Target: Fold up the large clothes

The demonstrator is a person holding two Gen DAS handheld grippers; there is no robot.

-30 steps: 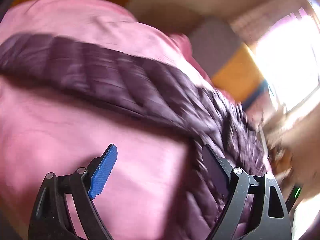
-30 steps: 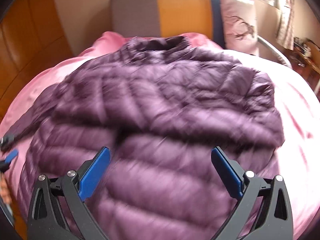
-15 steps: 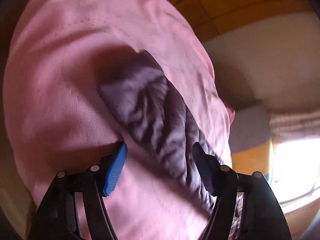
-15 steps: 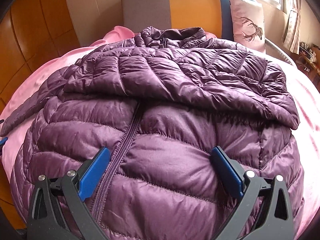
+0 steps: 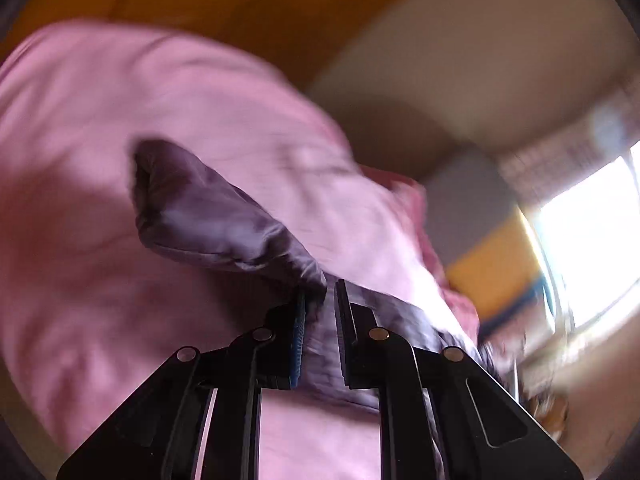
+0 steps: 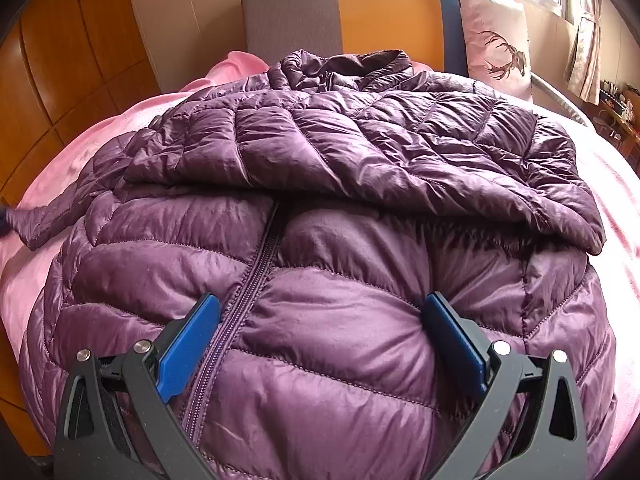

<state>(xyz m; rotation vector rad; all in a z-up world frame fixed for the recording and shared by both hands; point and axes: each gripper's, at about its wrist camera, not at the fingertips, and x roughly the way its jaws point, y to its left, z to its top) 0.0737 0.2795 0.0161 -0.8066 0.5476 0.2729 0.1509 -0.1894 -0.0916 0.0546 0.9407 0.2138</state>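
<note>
Pink bedding point(image 6: 60, 184) carries the purple puffer jacket point(image 6: 320, 280), right sleeve folded across; the left gripper point(image 5: 320, 300) has just closed on the left sleeve point(image 5: 208, 216) at the bed's left edge, the right gripper point(image 6: 320, 320) presses wide open onto the jacket's front, so next that sleeve likely needs carrying across.

A bed with a pink cover point(image 6: 100, 148) carries everything. A purple quilted jacket point(image 6: 320, 280) lies flat on it, front up, one sleeve folded across the chest. A deer-print pillow point(image 6: 496, 44) leans at the headboard point(image 6: 380, 12).
</note>
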